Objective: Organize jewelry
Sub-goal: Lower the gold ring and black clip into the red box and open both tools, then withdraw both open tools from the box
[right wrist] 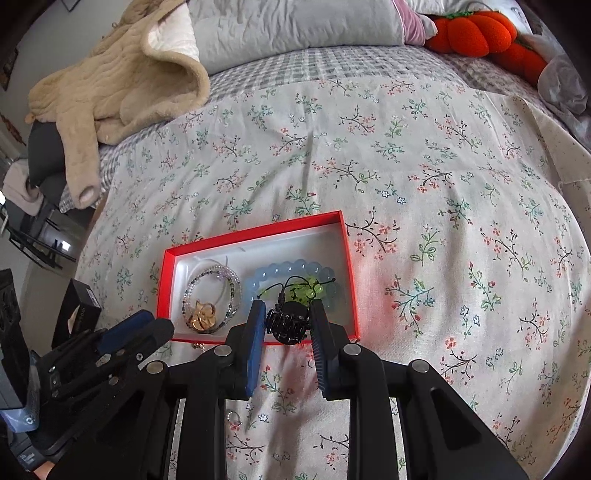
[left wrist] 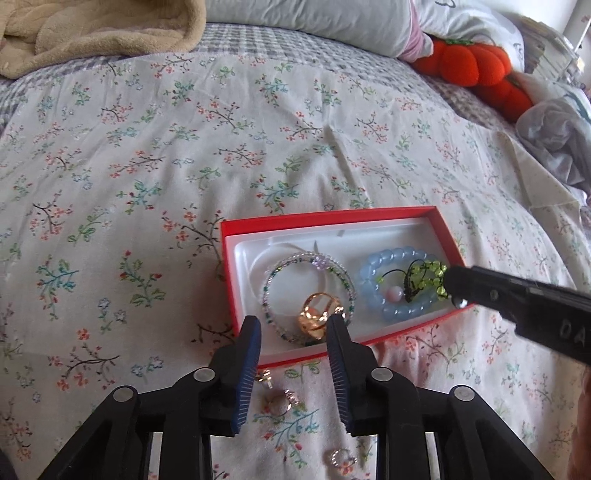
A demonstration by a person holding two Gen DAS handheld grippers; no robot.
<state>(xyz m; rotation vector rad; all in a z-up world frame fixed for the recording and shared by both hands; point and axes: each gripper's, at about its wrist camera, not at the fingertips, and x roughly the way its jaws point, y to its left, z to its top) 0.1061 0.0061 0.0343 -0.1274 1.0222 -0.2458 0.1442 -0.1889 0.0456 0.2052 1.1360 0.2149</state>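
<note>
On the floral bedspread (left wrist: 184, 147) sits an open red box (left wrist: 332, 216) with a white liner, lying roughly in the middle of the bed and near both grippers. Inside the box, the left half holds a clear beaded bracelet (left wrist: 273, 280) with a gold clip (left wrist: 317, 317) resting inside its loop; the right half holds a blue beaded bracelet (left wrist: 391, 258) with a green beaded bracelet (left wrist: 432, 269) lying on top of it, its black cord trailing across the blue beads. The left gripper (left wrist: 293, 326) hangs at the near edge of the box, directly above the gold clip, with its blue-padded jaws spread apart and nothing between them. The right gripper (right wrist: 288, 314) is positioned over the near right portion of the box, and its jaws are closed against a black claw hair clip (right wrist: 286, 325), one pad on each side; the clip is held above the box's near wall, just in front of the green bracelet. Several small rings (left wrist: 280, 402) lie on the bedspread outside the box, just beside its near wall and beneath the left gripper. At the head of the bed are a beige fleece garment (right wrist: 122, 77), a grey pillow (right wrist: 295, 29) and an orange pumpkin plush (right wrist: 476, 33), all well apart from the box.
</note>
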